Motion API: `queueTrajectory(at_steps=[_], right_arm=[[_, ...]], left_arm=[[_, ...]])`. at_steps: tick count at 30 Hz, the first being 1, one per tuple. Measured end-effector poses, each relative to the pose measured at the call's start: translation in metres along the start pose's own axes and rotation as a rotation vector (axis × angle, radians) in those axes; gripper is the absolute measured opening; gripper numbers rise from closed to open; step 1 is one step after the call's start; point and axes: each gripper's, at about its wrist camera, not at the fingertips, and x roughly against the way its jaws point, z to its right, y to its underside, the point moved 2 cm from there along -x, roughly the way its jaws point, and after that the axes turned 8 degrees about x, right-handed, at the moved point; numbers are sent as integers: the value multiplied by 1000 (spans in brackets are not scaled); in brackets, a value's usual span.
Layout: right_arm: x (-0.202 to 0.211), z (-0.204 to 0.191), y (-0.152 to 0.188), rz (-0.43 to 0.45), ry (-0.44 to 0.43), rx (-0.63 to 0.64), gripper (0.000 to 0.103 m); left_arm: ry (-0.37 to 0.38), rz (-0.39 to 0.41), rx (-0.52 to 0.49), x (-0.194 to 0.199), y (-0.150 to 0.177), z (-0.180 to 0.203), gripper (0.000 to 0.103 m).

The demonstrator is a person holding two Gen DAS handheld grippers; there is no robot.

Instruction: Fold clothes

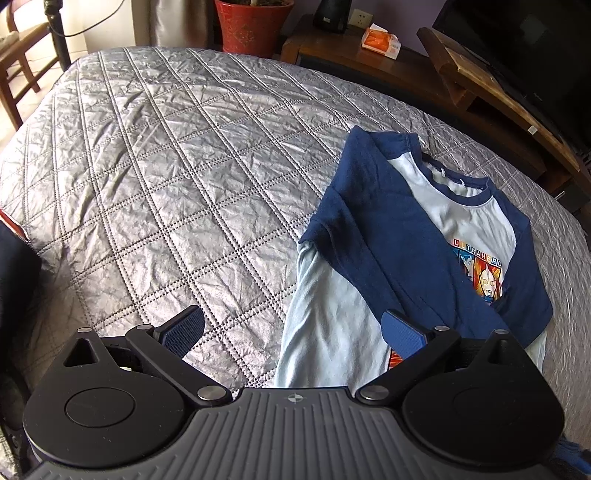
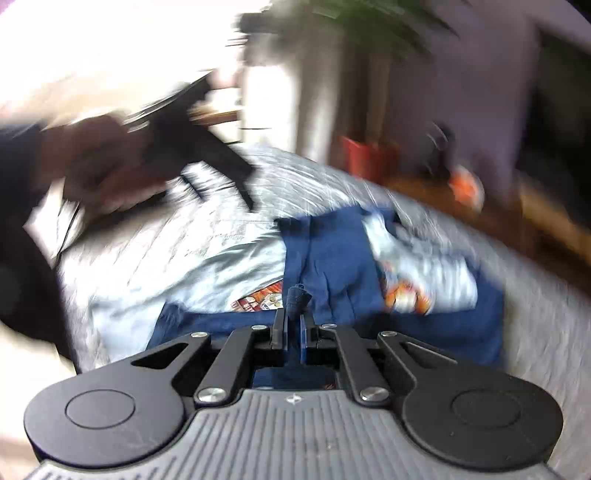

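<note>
- Nearest in the left wrist view, the left claw [image 1: 293,330] stands wide apart with nothing between its blue pads; it hovers above the bed, one pad over the quilt and the other over the shirt's lower part.
- In the right wrist view, the right claw [image 2: 293,326] is pinched narrow on a small tuft of navy fabric that sticks up between its fingers. This view is heavily blurred.
- The shirt [image 1: 413,254] lies on the right side of the bed, partly folded: a navy sleeve is laid across the pale blue front, and another navy sleeve lies along the right side.
- A colourful print with the letters "ULTRAHERO" [image 1: 480,275] shows on the chest, partly covered by the navy sleeve.
- The navy-trimmed neckline points away from the camera, toward the far edge of the bed.
- The grey quilted bedspread [image 1: 166,177] covers the bed, bare on the left.
- In the blurred right wrist view, a hand [image 2: 96,162] holds the other device above the left part of the bed.
- Beyond the bed stand a red plant pot [image 1: 253,26], a wooden chair [image 1: 18,59] at far left, and a dark wooden cabinet bearing an orange packet [image 1: 380,38].
</note>
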Motion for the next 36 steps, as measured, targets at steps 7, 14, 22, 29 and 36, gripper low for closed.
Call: queueTrajectory(at_steps=[7, 14, 22, 29, 36], right_arm=[[-22, 6, 31, -331, -37, 193, 23], [-25, -3, 27, -250, -104, 33, 36], [-64, -17, 24, -280, 60, 34, 66], [-84, 23, 28, -394, 97, -213, 40], [-77, 32, 59, -675, -38, -276, 28]], left_arm=[[-2, -8, -14, -3, 3, 5, 103], [-5, -8, -22, -5, 5, 7, 103], [-8, -13, -42, -8, 9, 12, 103], [-8, -18, -59, -10, 12, 16, 103], [-9, -16, -60, -9, 12, 17, 103]])
